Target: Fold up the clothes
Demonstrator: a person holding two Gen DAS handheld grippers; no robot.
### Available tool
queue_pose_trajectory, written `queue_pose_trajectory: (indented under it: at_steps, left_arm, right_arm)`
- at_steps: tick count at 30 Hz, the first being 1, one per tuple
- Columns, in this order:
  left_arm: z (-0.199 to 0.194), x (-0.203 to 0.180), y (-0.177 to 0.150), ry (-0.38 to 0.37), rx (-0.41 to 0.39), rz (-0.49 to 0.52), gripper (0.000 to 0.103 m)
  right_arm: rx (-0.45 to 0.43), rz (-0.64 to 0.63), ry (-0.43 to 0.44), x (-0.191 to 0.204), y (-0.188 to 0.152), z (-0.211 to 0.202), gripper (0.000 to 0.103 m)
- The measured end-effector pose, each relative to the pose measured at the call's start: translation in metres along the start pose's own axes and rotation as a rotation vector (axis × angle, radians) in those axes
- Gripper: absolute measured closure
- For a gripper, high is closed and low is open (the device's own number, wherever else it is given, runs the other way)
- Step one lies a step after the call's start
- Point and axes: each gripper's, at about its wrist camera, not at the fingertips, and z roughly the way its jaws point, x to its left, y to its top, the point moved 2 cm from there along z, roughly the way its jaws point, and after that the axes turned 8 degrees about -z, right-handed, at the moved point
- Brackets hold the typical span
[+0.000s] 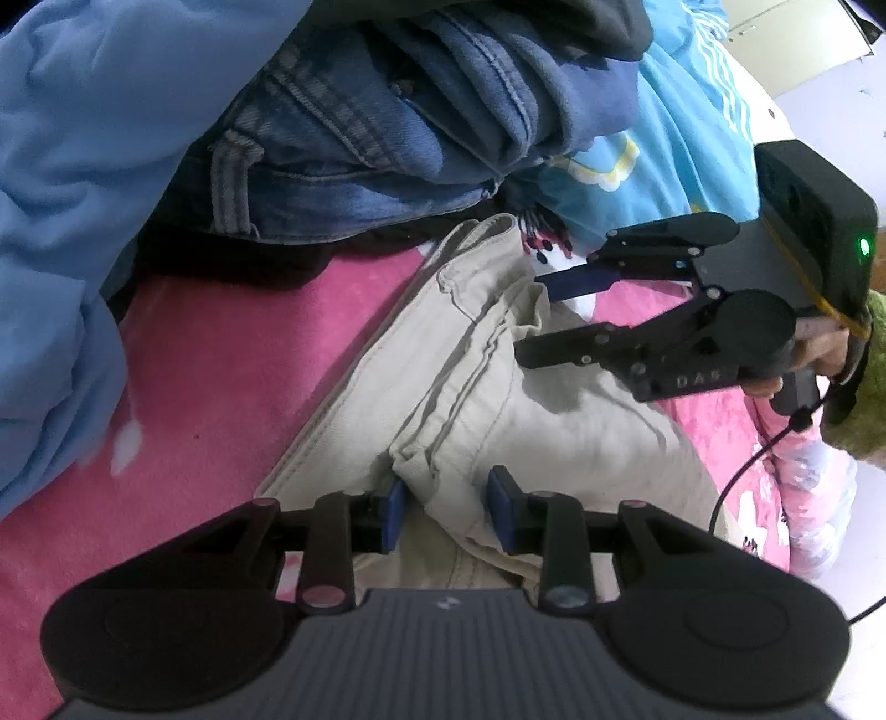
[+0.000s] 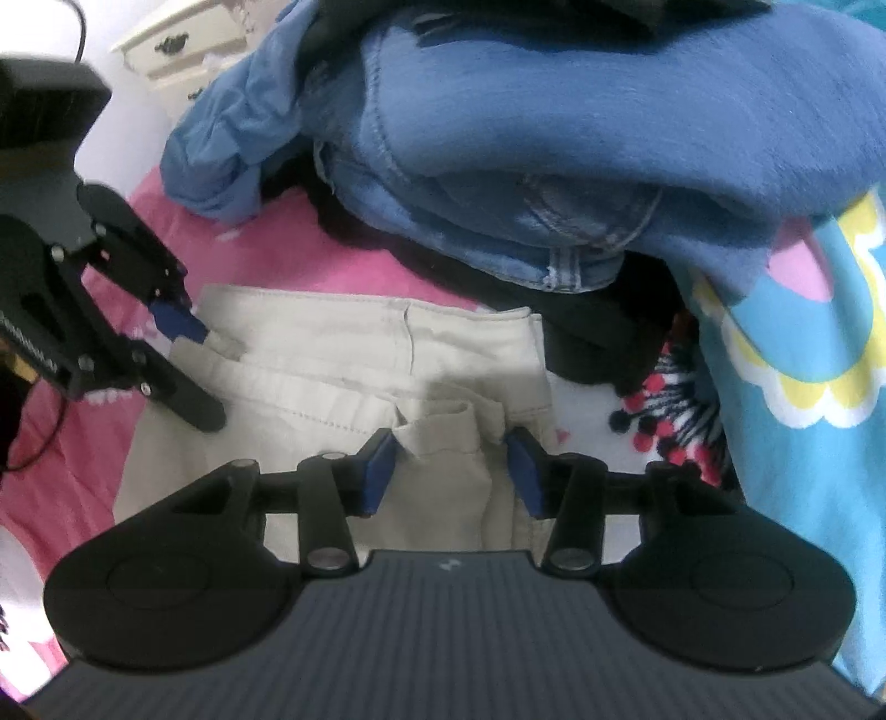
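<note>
Beige trousers (image 1: 498, 399) lie folded on the pink bedcover (image 1: 232, 376), their seams running away from me. My left gripper (image 1: 448, 512) is open low over the near end, with a ridge of beige cloth between its blue pads. My right gripper (image 1: 540, 315), held by a hand in a green sleeve, is open at the trousers' far right edge. In the right wrist view the right gripper (image 2: 451, 476) straddles a beige fold of the trousers (image 2: 332, 354), jaws apart. The left gripper (image 2: 205, 371) shows at the left, open over the cloth's edge.
A heap of blue jeans (image 1: 387, 122) and a light blue garment (image 1: 72, 221) rises just behind the trousers. A turquoise patterned blanket (image 2: 803, 343) lies to the right. A white drawer unit (image 2: 171, 50) stands beyond the bed. A black cable (image 1: 742, 476) trails from the right gripper.
</note>
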Motion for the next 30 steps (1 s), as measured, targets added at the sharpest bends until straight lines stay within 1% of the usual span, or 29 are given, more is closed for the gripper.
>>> queue_pose_trajectory:
  at_steps: [3, 5, 6, 8, 11, 12, 14, 17, 21, 25, 28, 30]
  left_arm:
    - [0.0, 0.0, -0.001, 0.002, -0.006, 0.017, 0.069]
    - [-0.001, -0.001, -0.002, 0.011, -0.015, 0.019, 0.07]
    - [-0.001, -0.001, -0.002, 0.016, -0.02, 0.019, 0.072]
    - [-0.003, -0.005, -0.006, 0.047, -0.046, 0.016, 0.072]
    - [-0.003, -0.014, -0.012, 0.091, -0.08, 0.037, 0.074]
    - [-0.003, -0.015, -0.012, 0.09, -0.083, 0.03, 0.076]
    - [-0.007, -0.013, -0.01, 0.069, -0.081, -0.007, 0.077]
    - [-0.012, -0.008, -0.009, 0.049, -0.083, -0.035, 0.079]
    - [-0.019, -0.006, -0.014, 0.032, -0.081, -0.043, 0.083]
    - [-0.025, -0.005, -0.017, 0.008, -0.085, -0.064, 0.088]
    - [-0.034, -0.003, -0.016, -0.034, -0.101, -0.109, 0.089]
    - [-0.042, -0.003, -0.014, -0.053, -0.113, -0.116, 0.089]
  right_arm:
    - [-0.018, 0.065, 0.052, -0.01, -0.004, 0.006, 0.053]
    - [-0.028, 0.073, 0.068, -0.012, -0.005, 0.008, 0.053]
    - [-0.031, 0.062, 0.062, -0.011, -0.005, 0.007, 0.053]
    - [-0.037, 0.016, 0.02, -0.001, -0.004, 0.002, 0.063]
    - [-0.057, -0.062, -0.063, 0.018, -0.004, -0.008, 0.074]
    - [-0.073, -0.061, -0.082, 0.021, -0.005, -0.012, 0.077]
    - [-0.107, -0.057, -0.118, 0.029, -0.006, -0.02, 0.085]
    - [-0.15, -0.038, -0.147, 0.036, -0.009, -0.03, 0.089]
    - [-0.175, -0.045, -0.193, 0.041, -0.007, -0.036, 0.09]
    - [-0.179, -0.066, -0.226, 0.045, -0.002, -0.04, 0.09]
    - [-0.193, -0.058, -0.224, 0.044, 0.004, -0.045, 0.09]
    - [-0.202, -0.054, -0.221, 0.044, 0.008, -0.047, 0.09]
